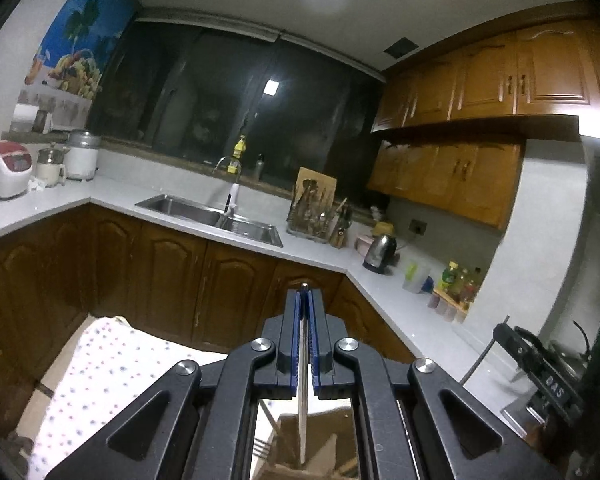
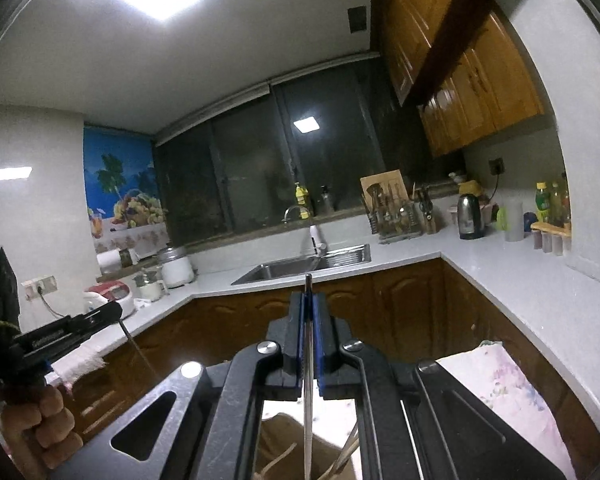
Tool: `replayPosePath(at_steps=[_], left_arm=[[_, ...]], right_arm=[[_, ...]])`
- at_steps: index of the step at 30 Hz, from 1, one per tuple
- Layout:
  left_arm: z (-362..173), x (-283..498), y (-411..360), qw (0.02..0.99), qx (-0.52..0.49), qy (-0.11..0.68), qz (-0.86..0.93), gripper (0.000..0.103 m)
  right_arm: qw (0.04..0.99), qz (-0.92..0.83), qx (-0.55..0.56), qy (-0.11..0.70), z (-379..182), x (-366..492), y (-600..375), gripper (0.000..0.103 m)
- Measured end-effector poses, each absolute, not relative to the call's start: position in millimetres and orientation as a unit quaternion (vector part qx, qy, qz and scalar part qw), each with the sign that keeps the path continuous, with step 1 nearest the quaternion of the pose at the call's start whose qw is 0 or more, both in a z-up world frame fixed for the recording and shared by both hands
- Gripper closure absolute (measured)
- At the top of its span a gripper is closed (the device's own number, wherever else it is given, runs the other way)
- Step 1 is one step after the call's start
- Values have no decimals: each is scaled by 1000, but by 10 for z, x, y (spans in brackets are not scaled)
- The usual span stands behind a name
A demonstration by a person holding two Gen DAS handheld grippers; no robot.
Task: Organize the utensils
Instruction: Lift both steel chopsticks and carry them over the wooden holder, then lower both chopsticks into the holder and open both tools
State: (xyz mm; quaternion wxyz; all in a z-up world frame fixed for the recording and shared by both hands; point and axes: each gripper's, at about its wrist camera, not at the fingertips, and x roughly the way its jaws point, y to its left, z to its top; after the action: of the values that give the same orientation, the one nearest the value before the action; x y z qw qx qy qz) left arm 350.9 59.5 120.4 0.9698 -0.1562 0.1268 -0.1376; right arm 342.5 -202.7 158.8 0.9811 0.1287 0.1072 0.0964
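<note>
My left gripper (image 1: 305,292) is shut on a thin metal utensil handle (image 1: 302,392) that runs down between the blue pads toward a brown box (image 1: 296,440) below, where fork tines show. My right gripper (image 2: 309,298) is shut on another thin metal utensil handle (image 2: 308,400), its tip poking above the fingertips, over the same kind of brown container (image 2: 284,448) holding pale sticks. Each gripper shows in the other's view: the right one in the left wrist view (image 1: 540,360), the left one in the right wrist view (image 2: 80,324). The utensils' working ends are hidden.
A dotted cloth (image 1: 100,380) covers the surface beneath. Beyond is an L-shaped white counter (image 1: 380,292) with a steel sink (image 1: 208,216), a utensil rack (image 1: 312,216), a kettle (image 1: 380,254), bottles (image 1: 456,280) and a rice cooker (image 1: 4,172). Brown cabinets stand below and above.
</note>
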Motion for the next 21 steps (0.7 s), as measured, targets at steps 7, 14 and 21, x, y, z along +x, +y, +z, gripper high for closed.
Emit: replayPosePath(at_steps=[7,14,21], left_arm=[[714,4001,440,964,-169,159,-127,101],[451,4182,418,959,-176,187,-123,101],[530,4127,364,961,-150,196,-126,101]], right_arm=[[979,94,139,119,1140,3541,-1981,99],[974,92,151,142,769,3533,-1962,99],[969,91,161,165,628,3522,-2002,99]])
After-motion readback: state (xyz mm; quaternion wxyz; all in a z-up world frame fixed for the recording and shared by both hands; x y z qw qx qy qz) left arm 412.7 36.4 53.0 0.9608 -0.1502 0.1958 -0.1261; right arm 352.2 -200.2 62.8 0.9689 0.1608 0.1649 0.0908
